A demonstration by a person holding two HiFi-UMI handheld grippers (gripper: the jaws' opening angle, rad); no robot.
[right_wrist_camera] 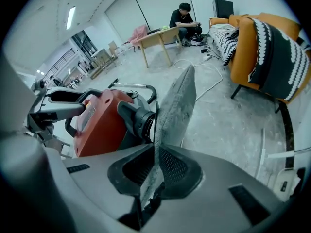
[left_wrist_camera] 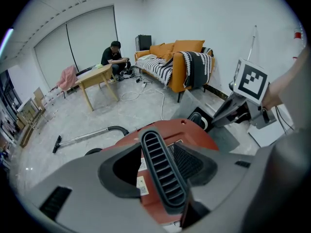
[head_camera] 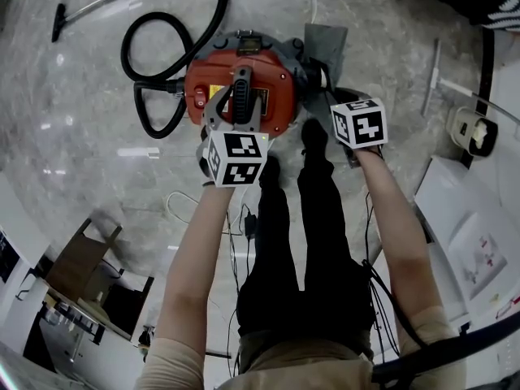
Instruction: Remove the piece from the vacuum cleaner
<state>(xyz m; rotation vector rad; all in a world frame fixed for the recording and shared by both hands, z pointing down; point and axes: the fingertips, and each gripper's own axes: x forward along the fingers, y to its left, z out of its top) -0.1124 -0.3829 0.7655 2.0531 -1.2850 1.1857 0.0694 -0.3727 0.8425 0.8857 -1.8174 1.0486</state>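
The red vacuum cleaner [head_camera: 276, 84] stands on the floor in front of my feet. My left gripper [head_camera: 237, 114] reaches down over its top and is shut on the black ribbed carry handle [left_wrist_camera: 163, 174], which fills the gap between its jaws. At the canister's right side, a flat grey piece [head_camera: 325, 43] stands against the black round port [right_wrist_camera: 138, 120]. My right gripper [head_camera: 329, 88] is shut on the lower edge of this grey piece [right_wrist_camera: 177, 106], which rises edge-on from between its jaws. The canister's red body [right_wrist_camera: 99, 125] lies just left of it.
A black hose [head_camera: 162, 71] loops left of the canister, with a metal wand [head_camera: 106, 2] lying beyond it. My legs [head_camera: 301, 218] stand close behind the vacuum. An orange sofa [right_wrist_camera: 262, 47], a wooden table [right_wrist_camera: 155, 38] and a seated person [right_wrist_camera: 184, 18] are farther off.
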